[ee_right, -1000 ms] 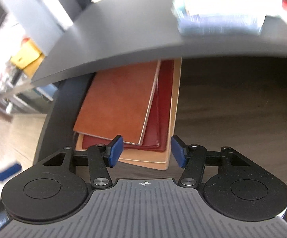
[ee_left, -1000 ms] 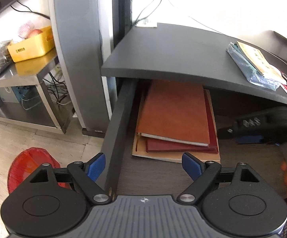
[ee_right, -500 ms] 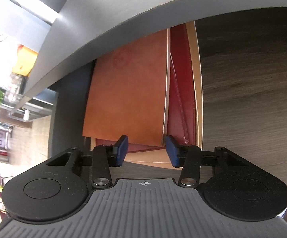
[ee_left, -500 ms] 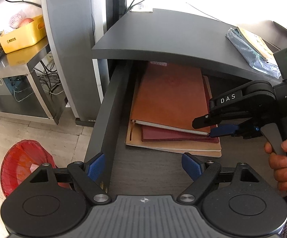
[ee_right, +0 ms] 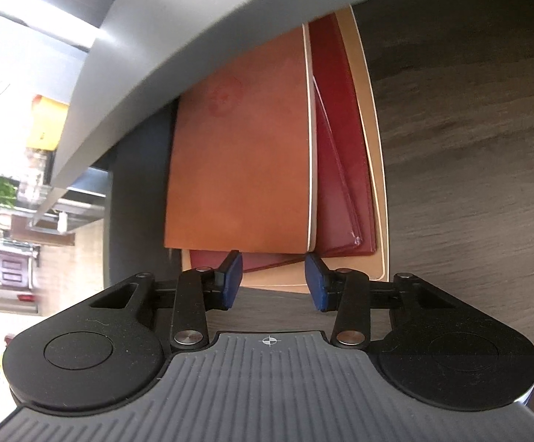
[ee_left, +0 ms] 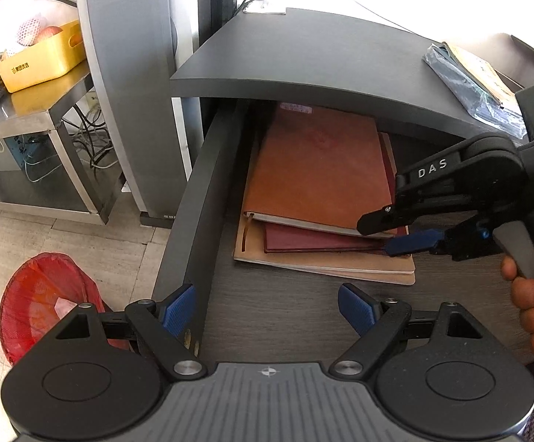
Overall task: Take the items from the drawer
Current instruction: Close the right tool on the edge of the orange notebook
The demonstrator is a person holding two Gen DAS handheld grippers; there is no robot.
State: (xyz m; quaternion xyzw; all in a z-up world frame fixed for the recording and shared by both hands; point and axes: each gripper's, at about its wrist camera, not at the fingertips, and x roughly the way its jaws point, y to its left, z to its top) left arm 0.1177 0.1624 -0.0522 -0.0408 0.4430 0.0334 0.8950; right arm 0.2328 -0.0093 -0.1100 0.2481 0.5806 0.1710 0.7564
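The dark drawer (ee_left: 200,199) is pulled out from under the desk top (ee_left: 322,59). In it lies a stack: an orange-brown notebook (ee_left: 314,173) on a dark red book (ee_left: 311,239) on a tan book (ee_left: 340,269). My right gripper (ee_right: 272,280) is turned on its side and open, its fingertips (ee_left: 410,241) at the stack's near right corner, one above and one below the orange-brown notebook (ee_right: 241,162). The dark red book (ee_right: 340,169) shows beside it. My left gripper (ee_left: 267,309) is open and empty, above the drawer's front left corner.
A blue packet with papers (ee_left: 477,88) lies on the desk top at right. A red mesh bin (ee_left: 45,305) stands on the floor at left. A steel shelf (ee_left: 27,121) holds a yellow box (ee_left: 42,62). A grey tower (ee_left: 130,84) stands next to the desk.
My right gripper has come in from the right, rolled onto its side and narrowed around the corner of the top notebook. My left gripper has drawn back slightly and stays open.
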